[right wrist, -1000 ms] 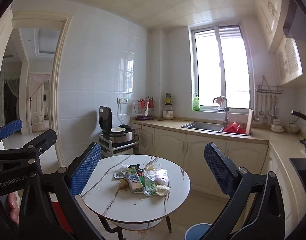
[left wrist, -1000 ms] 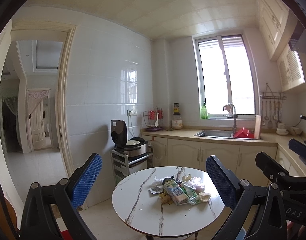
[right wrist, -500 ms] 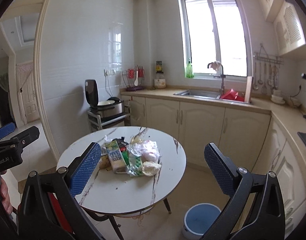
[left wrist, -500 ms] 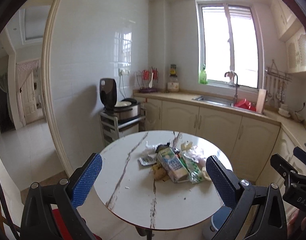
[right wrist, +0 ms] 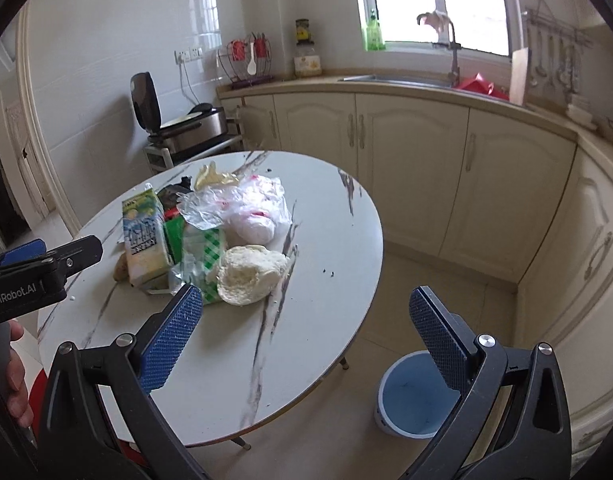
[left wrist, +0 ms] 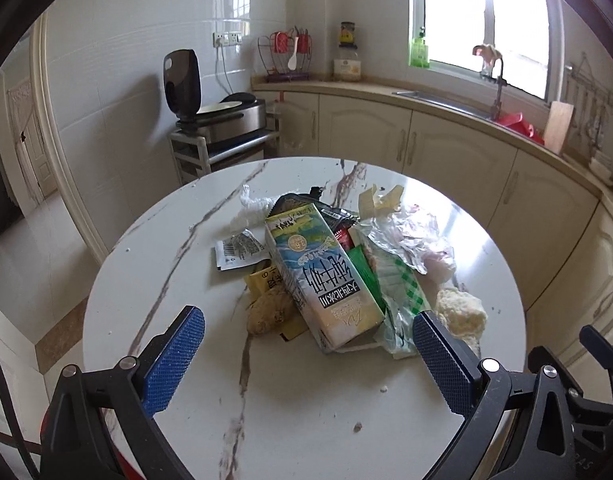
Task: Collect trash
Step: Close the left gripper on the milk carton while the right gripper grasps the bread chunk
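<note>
A heap of trash lies on the round white marble table (left wrist: 298, 420): a milk carton (left wrist: 322, 276), a green checked wrapper (left wrist: 398, 284), clear plastic bags (left wrist: 410, 236), a pale bun (left wrist: 462, 312), a potato (left wrist: 266, 312) and small packets (left wrist: 238, 252). My left gripper (left wrist: 306, 360) is open and empty, just short of the carton. My right gripper (right wrist: 306, 328) is open and empty above the table's right edge, near the bun (right wrist: 250, 272). The carton (right wrist: 144, 240) and the left gripper's body (right wrist: 38, 268) show in the right wrist view. A blue bin (right wrist: 414, 400) stands on the floor right of the table.
Cream cabinets (right wrist: 410, 164) with a counter and sink (right wrist: 394, 78) run behind and to the right. A rice cooker on a metal cart (left wrist: 222, 120) stands at the back left by the tiled wall. A doorway (left wrist: 22, 160) is at the left.
Both grippers have moved forward and tilted down toward the table; the trash heap looms much larger and closer. The blue bin has come into fuller view. Both stay open.
</note>
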Tool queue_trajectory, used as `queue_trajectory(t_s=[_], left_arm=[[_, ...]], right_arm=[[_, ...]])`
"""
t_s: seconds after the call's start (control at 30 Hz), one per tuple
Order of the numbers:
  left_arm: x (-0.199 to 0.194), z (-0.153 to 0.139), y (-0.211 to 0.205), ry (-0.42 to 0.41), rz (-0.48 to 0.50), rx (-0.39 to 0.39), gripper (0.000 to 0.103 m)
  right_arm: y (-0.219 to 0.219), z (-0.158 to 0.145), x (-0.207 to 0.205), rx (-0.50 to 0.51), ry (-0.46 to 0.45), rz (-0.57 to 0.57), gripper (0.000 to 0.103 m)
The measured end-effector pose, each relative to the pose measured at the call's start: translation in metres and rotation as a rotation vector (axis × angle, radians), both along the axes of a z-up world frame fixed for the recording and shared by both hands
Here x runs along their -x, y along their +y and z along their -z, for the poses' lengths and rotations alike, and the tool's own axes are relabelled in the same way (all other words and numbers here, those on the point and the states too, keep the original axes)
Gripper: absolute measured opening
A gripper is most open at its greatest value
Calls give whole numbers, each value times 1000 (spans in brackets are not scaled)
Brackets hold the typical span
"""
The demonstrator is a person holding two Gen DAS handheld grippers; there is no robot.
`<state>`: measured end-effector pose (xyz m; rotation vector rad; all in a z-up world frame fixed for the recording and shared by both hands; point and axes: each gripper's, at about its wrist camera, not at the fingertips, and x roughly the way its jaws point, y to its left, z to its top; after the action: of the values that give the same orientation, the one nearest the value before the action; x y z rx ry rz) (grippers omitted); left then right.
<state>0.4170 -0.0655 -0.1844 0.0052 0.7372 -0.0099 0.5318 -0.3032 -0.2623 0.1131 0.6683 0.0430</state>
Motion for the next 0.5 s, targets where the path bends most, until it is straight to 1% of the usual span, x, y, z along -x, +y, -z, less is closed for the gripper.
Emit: queue_trajectory(t_s=[0.17, 0.3, 0.37, 0.4, 0.47, 0.5], left_arm=[[-52, 24, -13, 69, -16, 2, 102], [-86, 39, -19, 104, -22, -1, 102], [-91, 44, -11, 115, -32, 11, 98], [-94, 47, -7, 124, -26, 30, 97], [-90, 48, 5, 138, 1, 79, 89], [-91, 50, 10, 142, 9, 90, 81]], right_arm=[[-2, 19, -23, -10, 33, -37, 103], [1, 24, -34, -10, 39, -66, 103], [6, 24, -37, -6, 39, -85, 103], [8, 25, -39, -4, 41, -98, 103], [14, 27, -44, -2, 49, -124, 103], [17, 28, -45, -2, 51, -138, 103]])
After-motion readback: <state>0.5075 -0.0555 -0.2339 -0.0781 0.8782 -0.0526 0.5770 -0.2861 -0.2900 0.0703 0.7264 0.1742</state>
